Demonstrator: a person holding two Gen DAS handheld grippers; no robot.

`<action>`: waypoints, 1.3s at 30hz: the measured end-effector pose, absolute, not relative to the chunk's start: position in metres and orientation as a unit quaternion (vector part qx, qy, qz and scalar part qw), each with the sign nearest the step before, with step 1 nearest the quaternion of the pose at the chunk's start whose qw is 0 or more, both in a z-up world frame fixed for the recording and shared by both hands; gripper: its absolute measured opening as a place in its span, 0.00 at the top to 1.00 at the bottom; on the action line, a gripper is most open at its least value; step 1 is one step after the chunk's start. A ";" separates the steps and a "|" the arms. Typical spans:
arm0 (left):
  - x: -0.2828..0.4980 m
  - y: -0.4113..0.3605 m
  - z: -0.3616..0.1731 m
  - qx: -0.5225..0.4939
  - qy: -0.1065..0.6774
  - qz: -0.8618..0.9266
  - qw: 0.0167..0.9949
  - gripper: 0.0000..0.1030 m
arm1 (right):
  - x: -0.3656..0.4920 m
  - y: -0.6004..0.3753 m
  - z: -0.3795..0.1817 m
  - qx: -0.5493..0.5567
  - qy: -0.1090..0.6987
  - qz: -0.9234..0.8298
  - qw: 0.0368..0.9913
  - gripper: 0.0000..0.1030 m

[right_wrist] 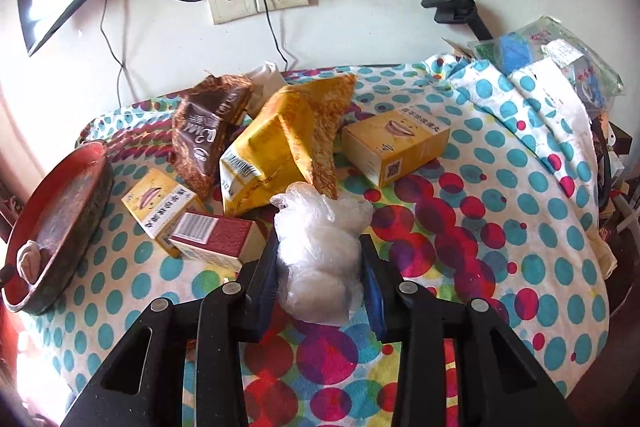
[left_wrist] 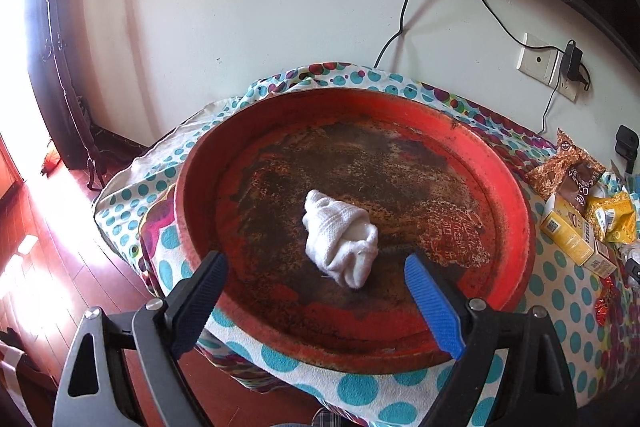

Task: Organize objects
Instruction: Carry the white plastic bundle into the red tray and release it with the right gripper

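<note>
A rolled white cloth [left_wrist: 340,237] lies in the worn red round tray [left_wrist: 512,195]. My left gripper [left_wrist: 316,267] stands open just in front of the cloth, its blue pads wide apart and touching nothing. In the right wrist view my right gripper [right_wrist: 320,247] is shut on a crumpled clear plastic bag [right_wrist: 320,255], held a little above the dotted tablecloth [right_wrist: 500,227]. The tray [right_wrist: 56,211] shows at the left edge there, with the cloth [right_wrist: 28,259] on its near side.
Behind the bag lie a yellow snack bag [right_wrist: 280,143], a brown snack bag [right_wrist: 204,135], two yellow boxes [right_wrist: 396,147] [right_wrist: 160,203] and a red-and-white box [right_wrist: 216,235]. A heap of packets [right_wrist: 560,55] sits at the back right. Wall sockets and cables run behind the table.
</note>
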State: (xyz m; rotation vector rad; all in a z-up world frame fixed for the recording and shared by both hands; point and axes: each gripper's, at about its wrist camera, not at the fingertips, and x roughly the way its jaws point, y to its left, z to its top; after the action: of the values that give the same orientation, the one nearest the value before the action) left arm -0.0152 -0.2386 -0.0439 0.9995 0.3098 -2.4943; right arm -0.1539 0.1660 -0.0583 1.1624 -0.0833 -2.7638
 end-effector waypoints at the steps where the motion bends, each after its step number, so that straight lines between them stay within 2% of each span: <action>1: -0.013 -0.238 -0.044 0.362 0.112 -0.900 0.215 0.11 | -0.152 0.163 -0.056 0.385 -0.026 -0.920 0.074 0.66; 10: -0.010 -0.232 -0.045 0.374 0.108 -0.896 0.212 0.11 | -0.142 0.108 -0.031 0.364 0.004 -0.923 0.127 0.66; 22: -0.005 -0.241 -0.044 0.371 0.119 -0.896 0.211 0.10 | -0.127 -0.051 -0.012 0.345 0.072 -0.897 0.266 0.66; 32: -0.002 -0.263 -0.050 0.375 0.149 -0.889 0.218 0.11 | -0.144 -0.146 -0.048 0.384 0.129 -0.867 0.291 0.66; 39: -0.003 -0.266 -0.053 0.378 0.153 -0.886 0.219 0.10 | -0.145 -0.174 -0.072 0.402 0.158 -0.852 0.297 0.66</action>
State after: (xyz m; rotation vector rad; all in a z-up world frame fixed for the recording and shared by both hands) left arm -0.0031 -0.2662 -0.0531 1.0469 0.4229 -2.4524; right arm -0.1452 -0.1736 -0.0723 1.0693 0.4206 -2.2639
